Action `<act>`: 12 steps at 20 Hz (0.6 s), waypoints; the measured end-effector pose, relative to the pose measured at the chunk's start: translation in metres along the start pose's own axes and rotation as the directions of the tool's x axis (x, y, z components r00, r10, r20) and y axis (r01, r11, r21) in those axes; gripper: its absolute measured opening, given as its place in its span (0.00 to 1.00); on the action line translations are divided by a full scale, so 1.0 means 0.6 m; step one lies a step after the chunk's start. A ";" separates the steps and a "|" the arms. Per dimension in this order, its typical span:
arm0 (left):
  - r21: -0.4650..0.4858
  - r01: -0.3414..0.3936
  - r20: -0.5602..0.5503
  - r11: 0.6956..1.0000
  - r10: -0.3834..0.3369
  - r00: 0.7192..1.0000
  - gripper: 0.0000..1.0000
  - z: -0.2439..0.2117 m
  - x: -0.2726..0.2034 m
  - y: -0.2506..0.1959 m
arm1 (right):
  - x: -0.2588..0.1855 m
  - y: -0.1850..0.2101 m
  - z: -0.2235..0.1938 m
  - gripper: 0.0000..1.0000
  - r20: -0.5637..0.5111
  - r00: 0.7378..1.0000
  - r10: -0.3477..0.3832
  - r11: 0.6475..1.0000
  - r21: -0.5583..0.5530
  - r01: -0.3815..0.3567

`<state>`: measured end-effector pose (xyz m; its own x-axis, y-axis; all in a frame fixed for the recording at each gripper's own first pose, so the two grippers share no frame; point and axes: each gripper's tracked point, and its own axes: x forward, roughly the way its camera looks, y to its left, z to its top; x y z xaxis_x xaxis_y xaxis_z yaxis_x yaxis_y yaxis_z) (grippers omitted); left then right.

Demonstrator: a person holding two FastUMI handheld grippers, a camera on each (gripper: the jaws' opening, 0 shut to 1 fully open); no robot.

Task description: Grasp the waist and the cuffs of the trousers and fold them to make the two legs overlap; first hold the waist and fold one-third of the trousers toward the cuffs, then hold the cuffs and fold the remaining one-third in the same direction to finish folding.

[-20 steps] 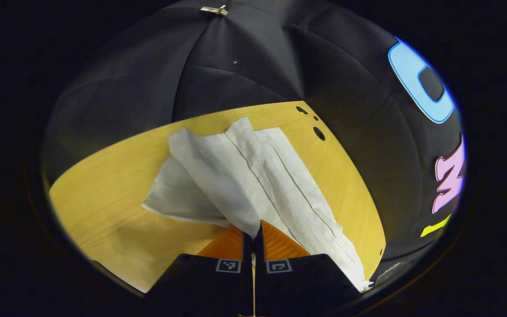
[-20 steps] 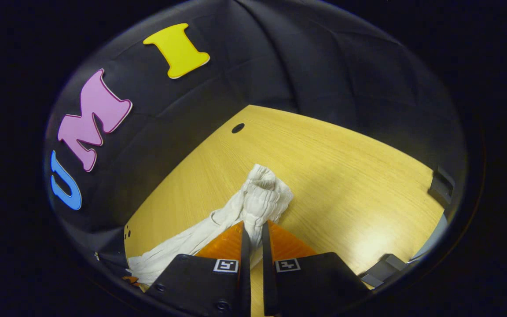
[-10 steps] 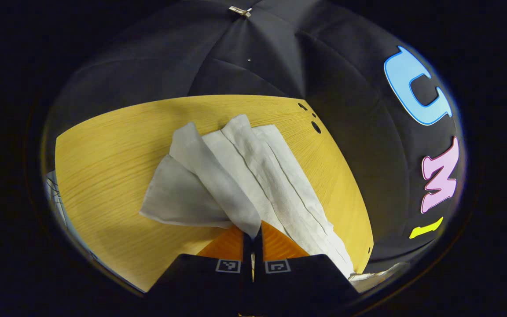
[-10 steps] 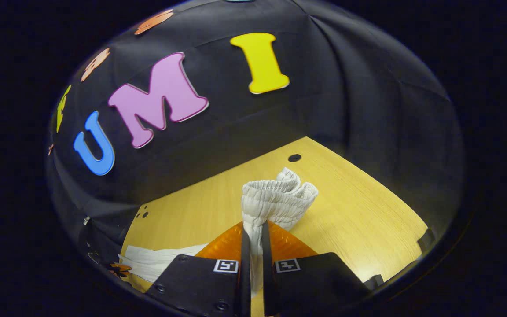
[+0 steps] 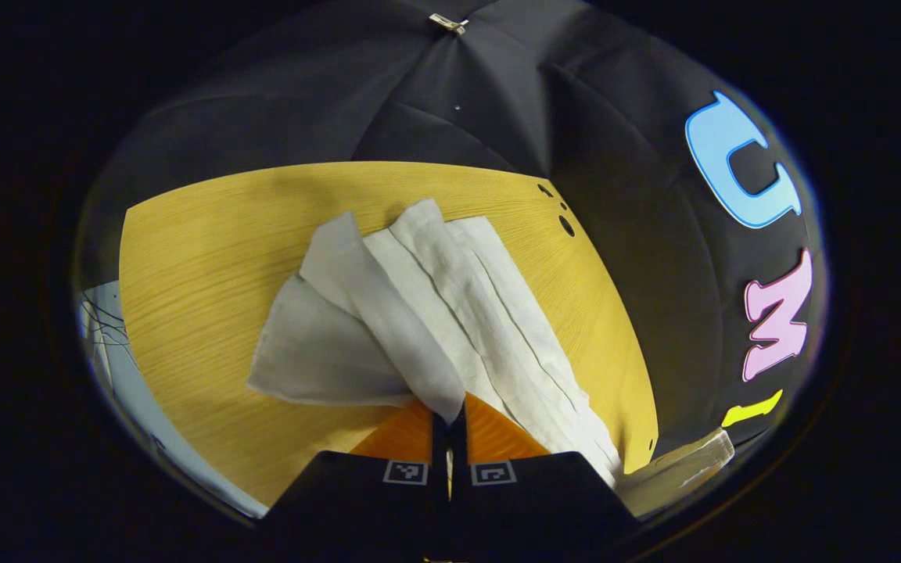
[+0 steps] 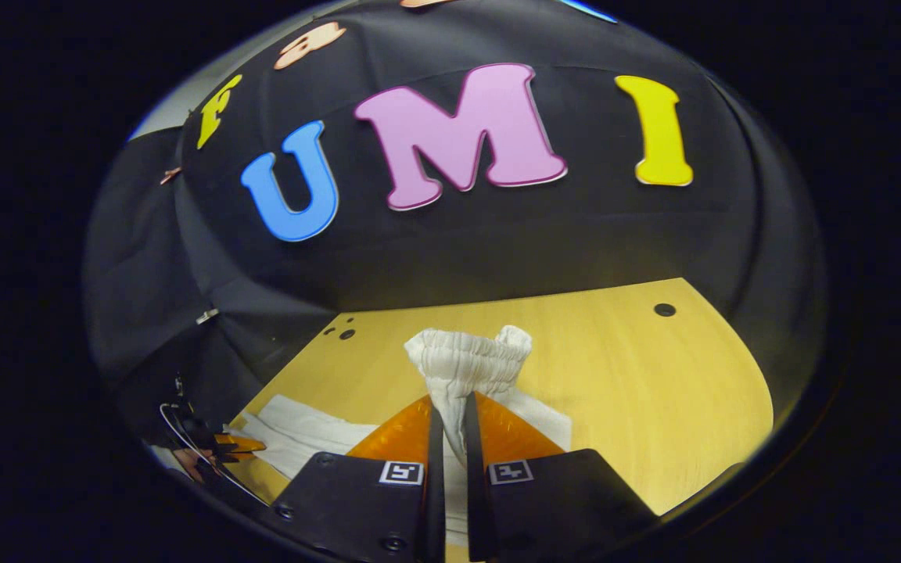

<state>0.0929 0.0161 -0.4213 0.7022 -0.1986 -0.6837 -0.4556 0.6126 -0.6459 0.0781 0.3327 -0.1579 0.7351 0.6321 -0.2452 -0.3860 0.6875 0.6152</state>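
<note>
White trousers (image 5: 450, 297) lie spread on the yellow wooden table (image 5: 208, 234), their legs running away from me. In the left gripper view my left gripper (image 5: 449, 418) is shut on a corner of the cloth near the cuffs, lifting it a little. In the right gripper view my right gripper (image 6: 450, 426) is shut on the gathered elastic waistband (image 6: 470, 361), which stands up bunched above the fingers. More of the trousers (image 6: 302, 434) trails to the lower left of that view, toward the other gripper (image 6: 220, 447) seen small near the table's corner.
The booth's black cloth wall rises close behind the table (image 6: 654, 375) on both sides. Small dark holes (image 5: 566, 226) (image 6: 664, 310) mark the tabletop. A pale floor (image 5: 110, 344) shows past the table's left edge in the left gripper view.
The right gripper has lifted and swung with the waistband, turning to face the wall more squarely. The left gripper has turned slightly and kept its hold on the cloth.
</note>
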 end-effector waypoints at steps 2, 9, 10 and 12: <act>-0.006 -0.002 -0.001 1.000 0.002 1.000 0.06 -0.002 -0.002 0.002 | 0.026 0.040 -0.035 0.16 -0.049 0.998 0.034 0.998 -0.054 -0.036; -0.017 -0.007 0.001 1.000 0.007 1.000 0.06 -0.002 0.001 0.004 | 0.079 0.131 -0.160 0.16 -0.224 0.971 0.085 0.978 -0.168 -0.124; -0.020 -0.006 0.000 1.000 0.006 1.000 0.06 -0.001 0.001 0.004 | 0.083 0.146 -0.186 0.16 -0.264 0.960 0.096 0.976 -0.164 -0.142; -0.024 -0.004 0.001 1.000 0.004 1.000 0.06 0.001 0.002 0.005 | 0.078 0.181 -0.226 0.20 -0.340 0.929 0.149 0.973 -0.119 -0.200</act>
<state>0.0928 0.0178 -0.4241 0.7008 -0.1958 -0.6859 -0.4712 0.5949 -0.6512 -0.0049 0.4854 -0.2041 0.4356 0.8111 -0.3903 -0.5889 0.5847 0.5580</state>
